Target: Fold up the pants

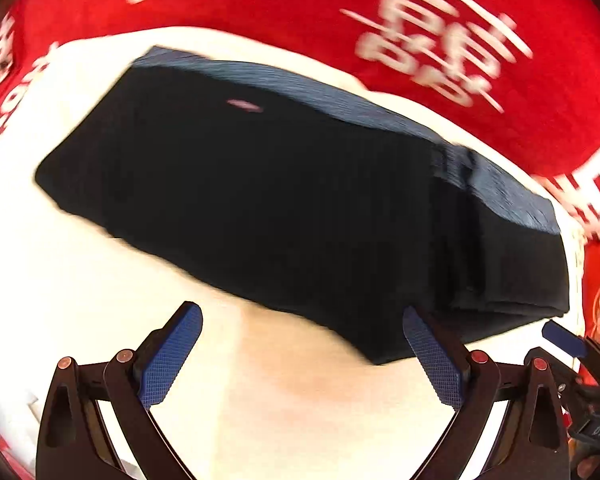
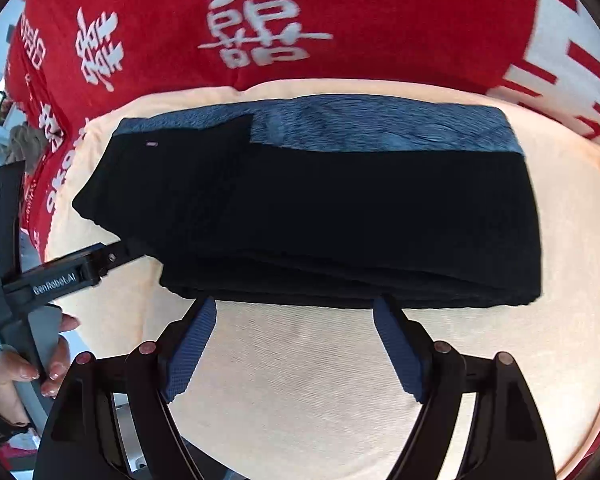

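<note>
Below my left fingers (image 1: 302, 354), spread wide and empty, the folded pants (image 1: 284, 200) lay on a cream cushion (image 1: 60, 280). From the right view, my right fingers (image 2: 294, 344) hung released beside the pants' near edge, against a red blanket (image 2: 380, 20).

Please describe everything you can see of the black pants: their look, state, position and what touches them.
The pants are black, of soft-looking cloth, with a blue fuzzy inner lining showing along the far edge and a tiny pink tag near the far left corner. They lie folded into a flat, layered rectangle on the cream cloth, in front of the red blanket. Both the left gripper and the right gripper stand open at the near edge, gripping nothing.
</note>
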Demonstrator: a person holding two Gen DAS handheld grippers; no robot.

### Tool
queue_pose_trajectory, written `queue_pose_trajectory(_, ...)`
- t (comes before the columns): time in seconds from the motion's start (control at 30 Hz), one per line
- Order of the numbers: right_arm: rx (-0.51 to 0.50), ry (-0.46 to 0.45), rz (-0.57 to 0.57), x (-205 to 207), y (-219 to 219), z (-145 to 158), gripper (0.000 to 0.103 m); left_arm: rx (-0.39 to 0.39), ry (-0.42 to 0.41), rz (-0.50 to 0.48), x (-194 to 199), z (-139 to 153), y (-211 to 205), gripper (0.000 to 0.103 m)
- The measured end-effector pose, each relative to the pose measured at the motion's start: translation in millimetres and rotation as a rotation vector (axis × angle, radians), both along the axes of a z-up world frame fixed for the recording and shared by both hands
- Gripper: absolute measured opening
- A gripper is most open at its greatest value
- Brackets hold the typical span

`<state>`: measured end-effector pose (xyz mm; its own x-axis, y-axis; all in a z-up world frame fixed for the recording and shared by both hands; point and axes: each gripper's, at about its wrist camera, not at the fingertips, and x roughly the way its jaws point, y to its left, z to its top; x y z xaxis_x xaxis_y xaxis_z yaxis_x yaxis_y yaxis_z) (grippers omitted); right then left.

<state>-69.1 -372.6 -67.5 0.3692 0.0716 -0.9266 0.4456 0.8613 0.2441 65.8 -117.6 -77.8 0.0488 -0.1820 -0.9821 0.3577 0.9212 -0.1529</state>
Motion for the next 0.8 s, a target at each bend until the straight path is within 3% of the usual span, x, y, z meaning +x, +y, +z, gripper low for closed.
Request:
queue_pose_trajectory(0.33, -0.035, 0.024, 0.08, 64.2, 50.9, -5.8, 0.084, -0.027, -0.032, 0.198, 60.4, -0.9, 106.6, 0.101)
queue_pose_trajectory(0.53, 0.006, 0.053, 0.091, 71.7, 56.7, -29.5, 0.084, -0.163, 0.014, 0.34, 90.0, -30.5, 150.8, 0.101)
queue_pose_trajectory(0.8, -0.017, 0.07, 0.101, 72.6, 61.9, -38.3, 0.085, -0.295, 0.006, 0.301, 103.6, -30.0, 150.5, 0.101)
